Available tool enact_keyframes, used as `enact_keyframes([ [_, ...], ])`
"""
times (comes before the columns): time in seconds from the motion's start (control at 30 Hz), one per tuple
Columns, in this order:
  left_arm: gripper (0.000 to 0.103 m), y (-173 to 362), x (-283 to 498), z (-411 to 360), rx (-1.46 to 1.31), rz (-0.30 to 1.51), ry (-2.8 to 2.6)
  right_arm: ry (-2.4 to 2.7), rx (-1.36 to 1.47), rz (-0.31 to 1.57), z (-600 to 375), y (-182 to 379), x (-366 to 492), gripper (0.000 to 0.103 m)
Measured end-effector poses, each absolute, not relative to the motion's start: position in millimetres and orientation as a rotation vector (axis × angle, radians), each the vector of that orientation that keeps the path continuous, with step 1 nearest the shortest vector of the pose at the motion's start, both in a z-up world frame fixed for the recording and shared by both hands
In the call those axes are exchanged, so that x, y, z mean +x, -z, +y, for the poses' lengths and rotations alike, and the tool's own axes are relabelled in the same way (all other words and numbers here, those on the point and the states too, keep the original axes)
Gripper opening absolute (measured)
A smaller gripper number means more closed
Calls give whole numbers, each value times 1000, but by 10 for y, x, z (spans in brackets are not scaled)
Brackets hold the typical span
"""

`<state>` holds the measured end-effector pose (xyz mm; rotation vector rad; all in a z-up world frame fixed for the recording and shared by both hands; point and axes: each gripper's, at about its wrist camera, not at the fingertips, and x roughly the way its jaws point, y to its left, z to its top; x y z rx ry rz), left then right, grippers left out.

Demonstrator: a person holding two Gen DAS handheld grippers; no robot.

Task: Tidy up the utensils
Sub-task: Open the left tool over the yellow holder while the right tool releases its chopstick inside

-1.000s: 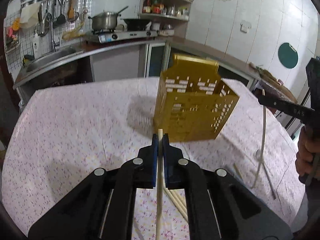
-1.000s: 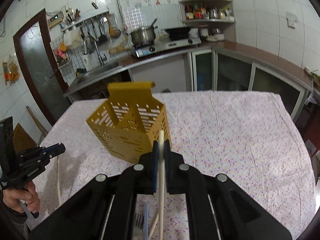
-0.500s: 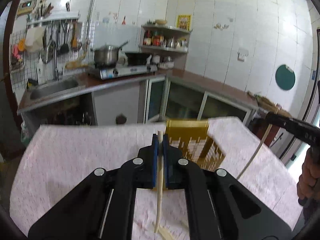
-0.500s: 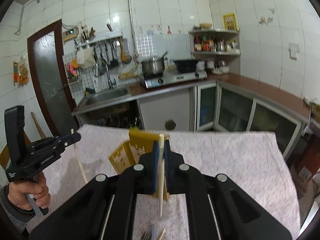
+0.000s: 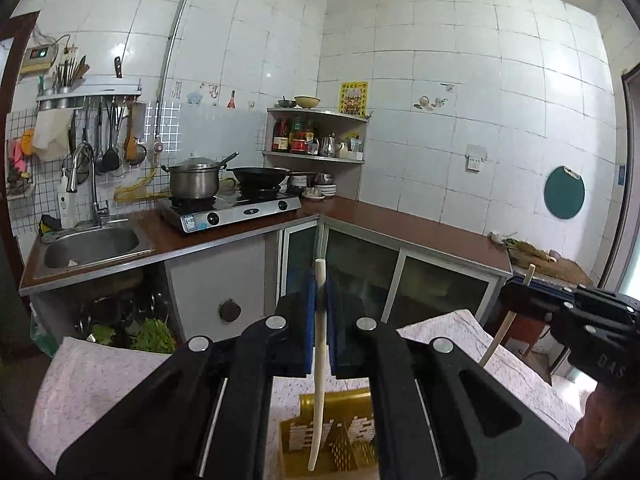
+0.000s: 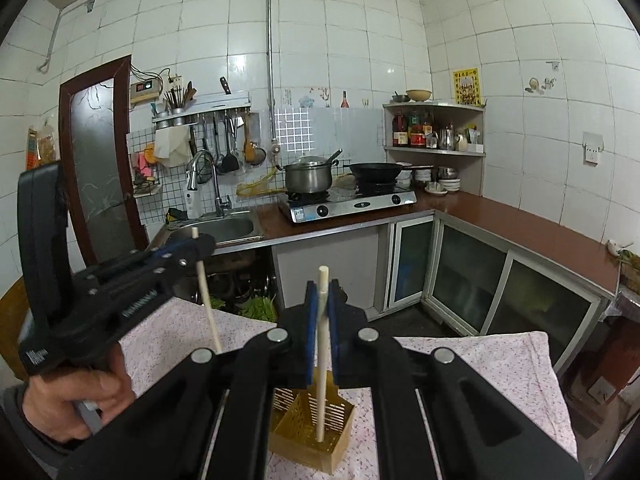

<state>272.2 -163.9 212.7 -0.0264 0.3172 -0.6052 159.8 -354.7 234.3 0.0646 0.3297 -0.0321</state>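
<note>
left wrist view: left gripper [image 5: 320, 312] jaws clamped narrow on a pale chopstick [image 5: 318, 376]
left chopstick: near vertical, top end pokes above the blue pads [image 5: 308, 320], lower end hangs free in front of the yellow utensil holder [image 5: 344, 440]
holder in this view: on the table [image 5: 100, 384] below the gripper, perforated walls, taller back plate, only its upper part shows
right gripper from here: at the right edge [image 5: 520, 290], pinching a second chopstick [image 5: 498, 334] that slants down over the cloth
right wrist view: right gripper [image 6: 322, 320] jaws pinched on its chopstick [image 6: 321, 360], no visible gap beside the stick
right chopstick: upright, tip above the pads, lower end in line with the holder [image 6: 312, 428] opening; inside or just above it, cannot tell
holder in this view: standing on the floral tablecloth [image 6: 500, 364], divider visible inside
left gripper from here: at left [image 6: 200, 242], its chopstick [image 6: 206, 292] tilted, lower end over the cloth, well apart from the holder
left hand: wrapped round the gripper's handle [image 6: 76, 396], grey sleeve at the wrist
background: counter with sink [image 6: 224, 228], gas stove [image 6: 348, 202] carrying a steel pot [image 6: 308, 176] and a black wok [image 6: 378, 170], corner shelf [image 6: 436, 128] with bottles, white tiled walls
</note>
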Motion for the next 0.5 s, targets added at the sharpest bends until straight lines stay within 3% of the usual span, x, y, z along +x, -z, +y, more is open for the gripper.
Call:
enact_keyframes([
  [0.27, 4, -1655, 2976, -1685, -15, 404, 592, 29, 67, 413, -3598, -1937, 1854, 7],
  [0.3, 15, -1592, 2981, -1651, -18, 417, 591, 30, 74, 419, -3615, -1897, 1850, 7],
  [0.33, 33, -1553, 2976, -1608, -23, 424, 584, 29, 85, 420, -3640, -1864, 1823, 7],
  [0.4, 48, -1517, 2932, -1466, -47, 416, 576, 29, 96, 413, -3680, -1838, 1733, 7],
  [0.5, 48, -1473, 2811, -1271, -32, 424, 554, 40, 94, 400, -3725, -1821, 1536, 11],
])
